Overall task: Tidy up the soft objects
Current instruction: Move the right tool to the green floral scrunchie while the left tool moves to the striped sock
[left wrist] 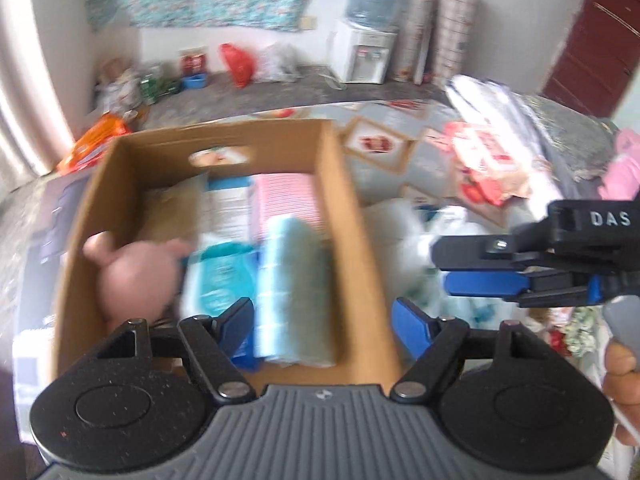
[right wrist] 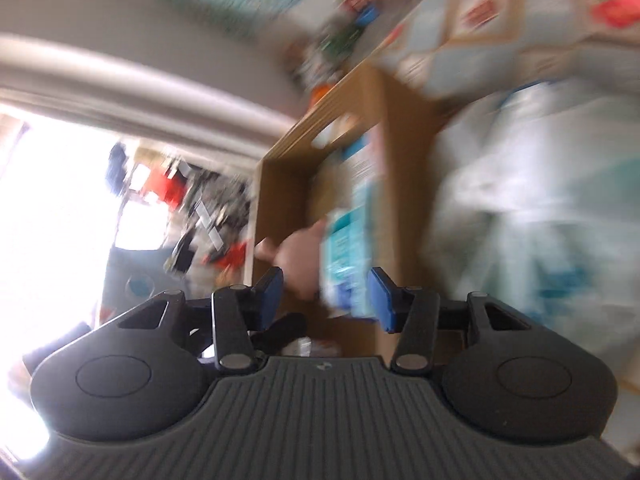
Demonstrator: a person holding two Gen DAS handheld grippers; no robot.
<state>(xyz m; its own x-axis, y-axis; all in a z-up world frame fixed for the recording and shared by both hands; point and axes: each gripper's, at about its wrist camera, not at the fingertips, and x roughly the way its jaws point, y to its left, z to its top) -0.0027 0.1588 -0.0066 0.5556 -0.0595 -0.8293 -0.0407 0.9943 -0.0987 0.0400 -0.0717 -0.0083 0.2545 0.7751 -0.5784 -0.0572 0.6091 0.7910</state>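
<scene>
An open cardboard box (left wrist: 348,208) lies on a patterned bedspread. Inside it are a pink plush toy (left wrist: 136,272) at the left, a teal packet (left wrist: 224,272), a rolled light blue towel (left wrist: 292,280) and a pink cloth (left wrist: 284,200). My left gripper (left wrist: 324,324) hovers over the box's near end, open, with nothing between its blue pads. To the right of the box my right gripper (left wrist: 460,270) points left over crumpled white plastic bags (left wrist: 416,240). In the blurred right wrist view the right gripper (right wrist: 326,300) is open and empty, facing the box (right wrist: 280,184), the plush toy (right wrist: 296,256) and the teal packet (right wrist: 344,252).
A white plastic bag (right wrist: 540,200) fills the right of the right wrist view. Folded clothes (left wrist: 500,100) and a pink garment (left wrist: 624,168) lie far right on the bedspread (left wrist: 380,148). A water dispenser (left wrist: 364,52), a red bag (left wrist: 238,64) and an orange packet (left wrist: 96,144) sit beyond. A hand (left wrist: 620,380) shows at the right edge.
</scene>
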